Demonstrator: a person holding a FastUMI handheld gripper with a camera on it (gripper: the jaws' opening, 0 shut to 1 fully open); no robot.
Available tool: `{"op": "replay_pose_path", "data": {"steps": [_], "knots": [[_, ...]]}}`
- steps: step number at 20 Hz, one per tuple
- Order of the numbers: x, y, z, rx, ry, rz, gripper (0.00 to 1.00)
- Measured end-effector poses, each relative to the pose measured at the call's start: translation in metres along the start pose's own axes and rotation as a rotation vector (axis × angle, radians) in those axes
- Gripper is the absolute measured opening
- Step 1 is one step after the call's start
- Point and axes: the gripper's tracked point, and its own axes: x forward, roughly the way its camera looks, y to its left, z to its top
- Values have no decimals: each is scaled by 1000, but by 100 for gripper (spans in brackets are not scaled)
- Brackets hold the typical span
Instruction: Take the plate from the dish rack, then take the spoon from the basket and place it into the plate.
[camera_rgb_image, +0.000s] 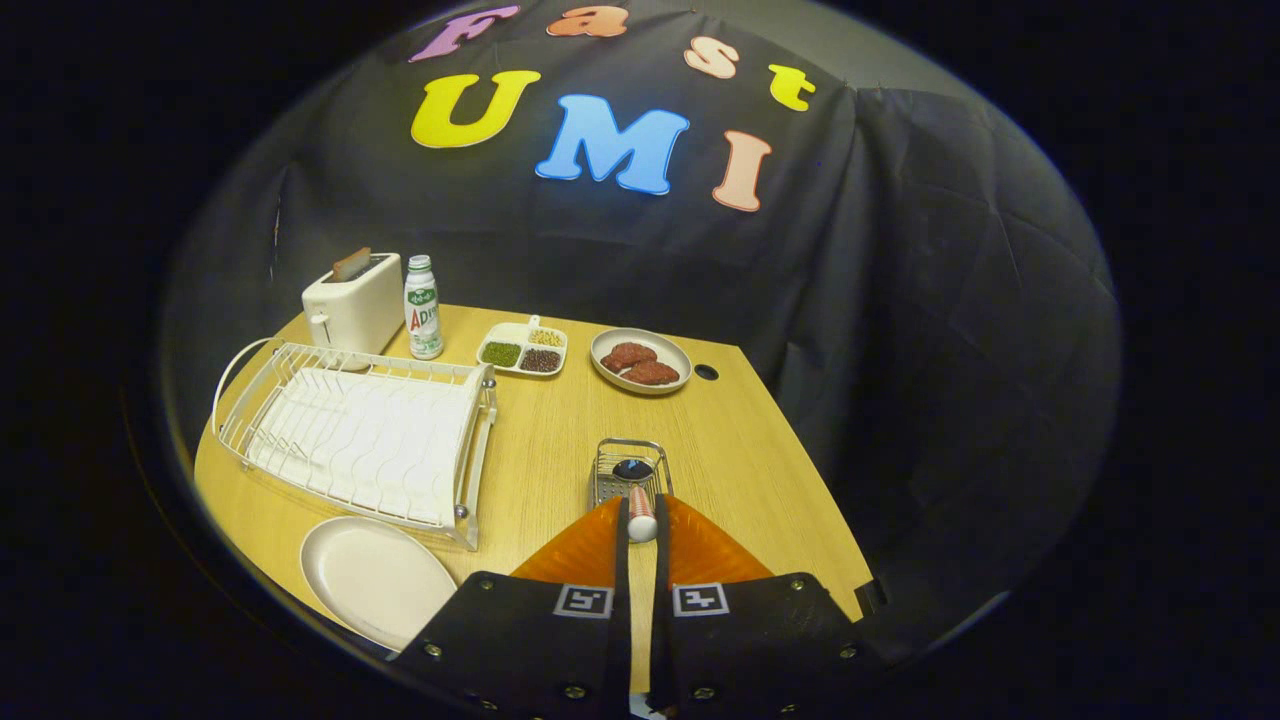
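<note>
A wooden table (760, 470) is seen ahead, with the white dish rack (360, 440) set on its left part. The plate (375, 580) is laid flat on the table just in front of the rack, to the left of the fingers. A toaster (352, 305) is placed behind the rack, with a bottle (423, 308) just beside it. Further right, a divided tray (523, 349) of beans and a dish (641, 361) with two pieces of meat are set near the far edge. The small wire basket (630, 472) is found just beyond the fingertips. The gripper (641, 525) is closed on the spoon's handle (641, 515), apparently; the spoon's dark bowl is seen over the basket.
</note>
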Motion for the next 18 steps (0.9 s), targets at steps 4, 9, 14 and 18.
{"op": "replay_pose_path", "data": {"steps": [4,9,14,18], "knots": [[-32,17,18,-14,-63,35,8],[-77,63,20,-58,-115,147,8],[-112,120,-6,-117,-112,288,8],[-121,155,-32,-190,-90,374,8]]}}
